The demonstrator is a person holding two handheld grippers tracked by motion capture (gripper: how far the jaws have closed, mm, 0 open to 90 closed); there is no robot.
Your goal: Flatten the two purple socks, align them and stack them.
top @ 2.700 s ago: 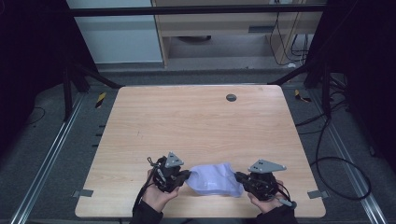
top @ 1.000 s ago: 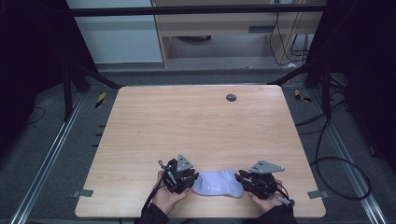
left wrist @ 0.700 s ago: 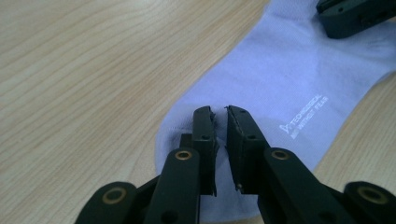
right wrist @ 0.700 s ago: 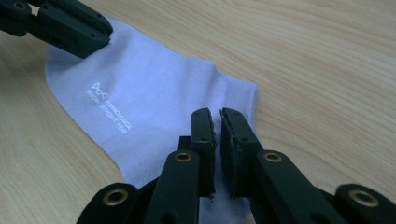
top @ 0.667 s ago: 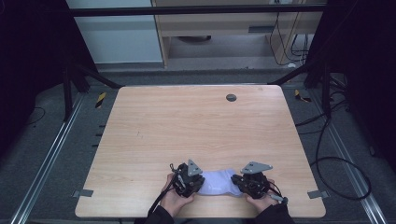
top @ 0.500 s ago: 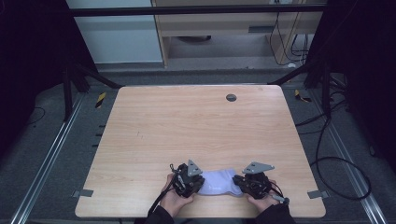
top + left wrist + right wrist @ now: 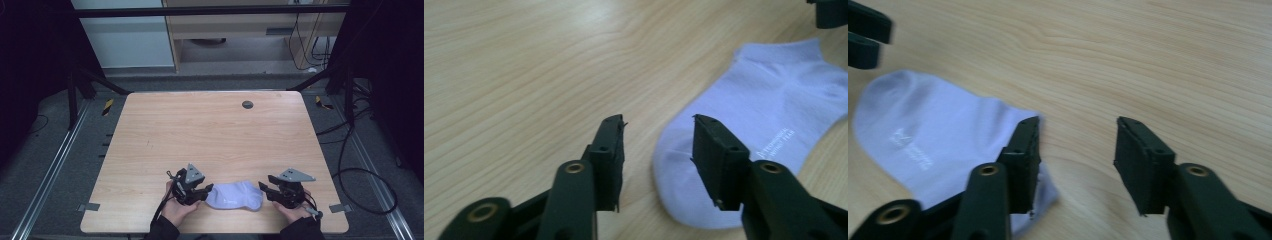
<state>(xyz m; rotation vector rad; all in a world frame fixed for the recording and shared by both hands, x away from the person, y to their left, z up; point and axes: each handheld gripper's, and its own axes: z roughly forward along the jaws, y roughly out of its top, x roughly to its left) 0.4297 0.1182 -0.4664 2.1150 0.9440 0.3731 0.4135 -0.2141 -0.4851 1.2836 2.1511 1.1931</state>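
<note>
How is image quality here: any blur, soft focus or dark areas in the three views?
High view: the table is evenly lit, its surroundings very dark, the sock pale but readable. Left gripper view: the sock and wood grain are fairly sharp, with small print legible. Right gripper view: softer, the sock and far corner slightly smeared.

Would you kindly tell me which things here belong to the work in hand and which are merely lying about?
In the work:
- pale lilac fabric sock
- left gripper, open
- right gripper, open

Lying about:
- small dark round disc on the light wooden table
- grey tape tabs at the table's corners
</note>
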